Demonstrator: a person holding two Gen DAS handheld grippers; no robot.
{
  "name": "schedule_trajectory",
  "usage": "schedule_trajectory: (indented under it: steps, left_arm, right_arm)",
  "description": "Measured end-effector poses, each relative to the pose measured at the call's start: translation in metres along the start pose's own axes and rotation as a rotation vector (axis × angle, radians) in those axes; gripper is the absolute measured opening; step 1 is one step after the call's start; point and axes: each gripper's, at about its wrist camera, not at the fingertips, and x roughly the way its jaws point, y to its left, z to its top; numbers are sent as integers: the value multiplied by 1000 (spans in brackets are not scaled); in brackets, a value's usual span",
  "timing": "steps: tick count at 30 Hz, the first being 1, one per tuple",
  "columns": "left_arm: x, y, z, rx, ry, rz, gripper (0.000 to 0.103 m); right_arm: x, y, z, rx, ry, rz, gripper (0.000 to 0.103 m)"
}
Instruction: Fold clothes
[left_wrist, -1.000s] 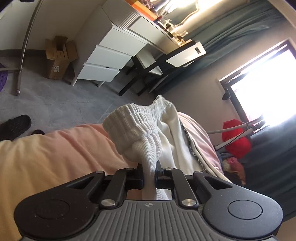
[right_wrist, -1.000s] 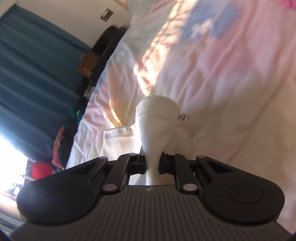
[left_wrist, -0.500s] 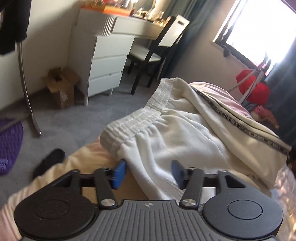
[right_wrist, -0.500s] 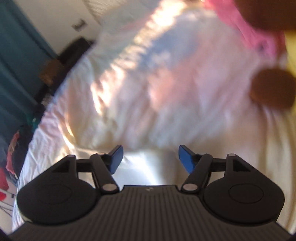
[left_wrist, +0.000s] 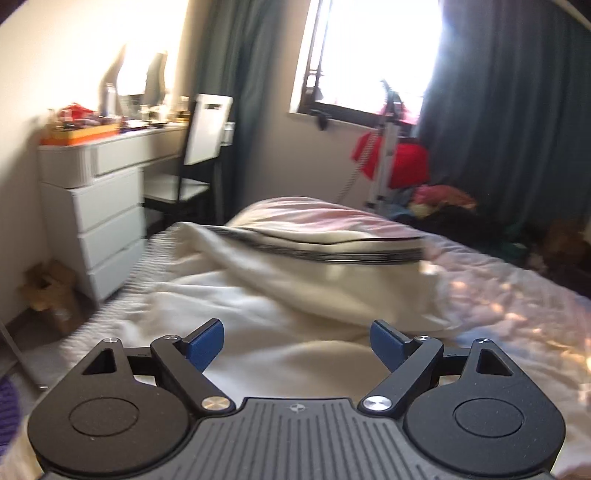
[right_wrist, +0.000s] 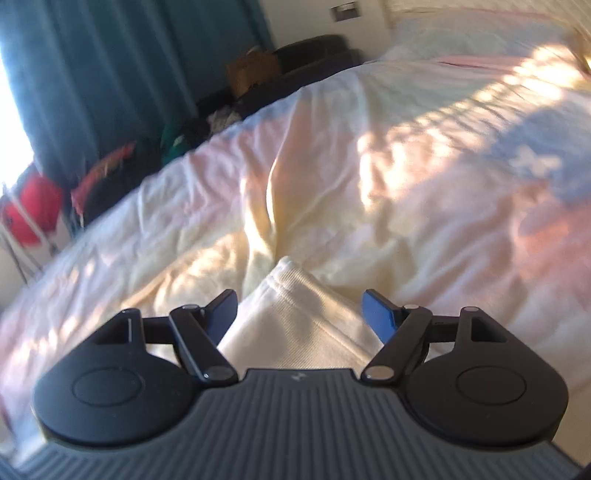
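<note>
The bed (left_wrist: 517, 295) carries cream trousers (left_wrist: 295, 288), apparently folded over, on its pink-and-cream cover (right_wrist: 406, 184).

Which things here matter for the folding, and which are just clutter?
For the job: cream garment, bed, left gripper, right gripper, both open.

Just lying about: white dresser, chair, red clothes, cardboard box.

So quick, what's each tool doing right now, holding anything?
Left tool: open, holding nothing, above the cream garment on the bed.
Right tool: open, holding nothing; a corner of the cream garment lies between its fingers, ungripped.
</note>
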Motion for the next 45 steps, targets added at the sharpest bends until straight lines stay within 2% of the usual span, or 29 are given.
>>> schedule_trajectory:
  steps: [3,5,7,10,11,12,15,17,20,23,25,26,27,32,37,42,45]
  left_arm:
    - [31,-35,-22,24,9,-73,89]
    - [49,-48,-40,41,28,-112,88]
    - [62,-57,-56,75,47,-135,88]
    - [73,-64,-69,138,56,-146,88]
    - [76,-65,-71,149,57,-152,88]
    - [79,-65,-73,152,55,-153,88]
    - [86,-63,-78,151,57,-143,88]
    - [88,-61,-81,155,70,-135,88]
    - [84,-59,-82,160,65,-130,88]
    - [80,-60,-81,170,46,-129,88]
    - [78,-60,-80,172,38,-128,88]
    - [77,-60,-80,172,35,-127,88]
    - [76,-60,-80,169,34,-127,88]
    - [66,-61,-77,155,21,-127,89]
    - [54,-60,-70,143,-7,-122,89]
    - [53,-50,-66,98,-9,-118,89]
    - [61,-44,-67,79,-1,-117,89]
  right_arm:
    - [14,8,-1,-85,-8,-7,76]
    - [25,6,-3,-112,8,-38,75]
    - [22,6,-2,-96,-30,-22,72]
    - [17,6,0,-71,-88,1,47]
    - [16,5,1,-63,-107,9,28]
    - [14,5,2,-54,-127,17,22]
    - [10,5,4,-29,-184,40,19]
    - [5,15,4,-78,-246,-12,19]
    - [15,18,-3,-117,-189,-46,20]
    - [17,13,-3,-113,-151,-56,28]
    - [10,11,1,-82,-149,-41,50]
    - [5,10,2,-63,-162,-19,71]
    - [-1,10,-1,-48,-182,12,85]
    - [-32,31,-6,-95,-185,174,85]
    - [-58,69,-17,-68,-83,428,85]
    - [-51,158,-46,-151,51,563,84]
    - [-43,215,-64,-213,130,627,74]
